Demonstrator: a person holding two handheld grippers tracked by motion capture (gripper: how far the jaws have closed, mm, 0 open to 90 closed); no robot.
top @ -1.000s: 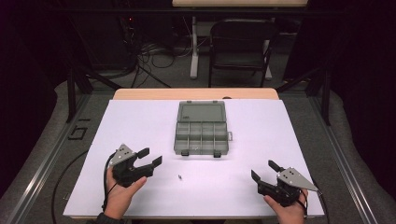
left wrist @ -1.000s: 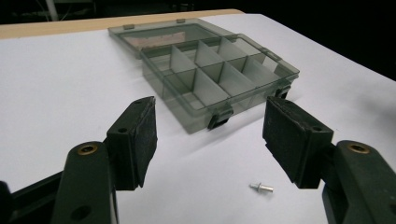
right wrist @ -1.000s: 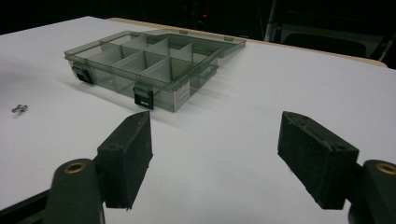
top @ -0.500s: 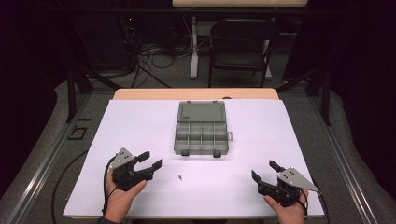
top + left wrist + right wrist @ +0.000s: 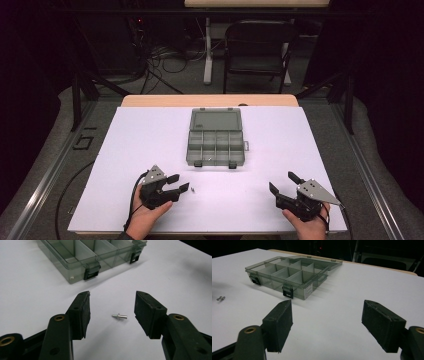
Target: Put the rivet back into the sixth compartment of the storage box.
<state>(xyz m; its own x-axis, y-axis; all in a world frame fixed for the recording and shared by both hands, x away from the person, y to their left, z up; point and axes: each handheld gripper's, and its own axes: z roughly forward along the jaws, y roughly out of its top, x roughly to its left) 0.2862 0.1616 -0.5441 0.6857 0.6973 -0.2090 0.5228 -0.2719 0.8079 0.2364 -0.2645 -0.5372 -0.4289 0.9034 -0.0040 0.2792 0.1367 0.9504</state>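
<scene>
the small silvery pin [image 5: 119, 316] lies on the white table [image 5: 150, 135], between the left gripper [image 5: 112, 308]'s jaws but touching neither; in the high view it is a mere speck, its shape hard to read, perhaps a stepped rivet. the jaws, matte black blocks, have just been closing, still apart. beyond sits the smoky clear plastic compartment box [image 5: 216, 137], lid open. the right gripper [image 5: 284, 182] holds nothing, jaws wide.

A dark room surrounds the white surface [image 5: 150, 135]. Beyond it stands a black chair [image 5: 257, 45], with cables [image 5: 167, 57] tangled on the grey floor [image 5: 65, 120].
</scene>
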